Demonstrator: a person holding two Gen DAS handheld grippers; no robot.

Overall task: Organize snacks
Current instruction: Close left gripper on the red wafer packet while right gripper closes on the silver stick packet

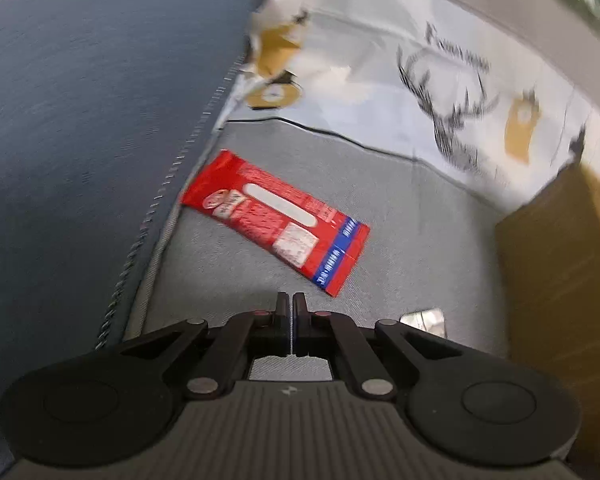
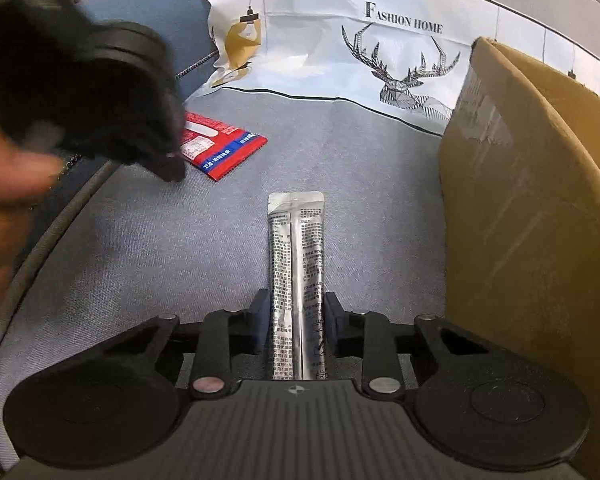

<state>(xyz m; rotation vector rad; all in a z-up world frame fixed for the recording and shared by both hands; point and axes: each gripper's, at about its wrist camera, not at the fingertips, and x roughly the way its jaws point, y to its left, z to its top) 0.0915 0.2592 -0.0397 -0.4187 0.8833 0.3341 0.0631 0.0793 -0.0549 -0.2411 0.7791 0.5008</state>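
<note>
A red snack packet [image 1: 278,226] with a blue end lies flat on the grey cloth, just ahead of my left gripper [image 1: 291,306], which is shut and empty. The packet also shows in the right wrist view [image 2: 224,146], partly hidden by the blurred left gripper [image 2: 172,164]. A long silver stick packet [image 2: 296,264] lies on the cloth between the fingers of my right gripper [image 2: 296,308], whose jaws stand close to its sides. A corner of the silver packet [image 1: 424,320] shows in the left wrist view.
A brown cardboard box [image 2: 532,208] stands at the right, close to my right gripper; it also shows in the left wrist view [image 1: 560,272]. A dark blue cushion [image 1: 80,140] rises on the left. A white printed cloth with a deer [image 2: 380,52] hangs behind.
</note>
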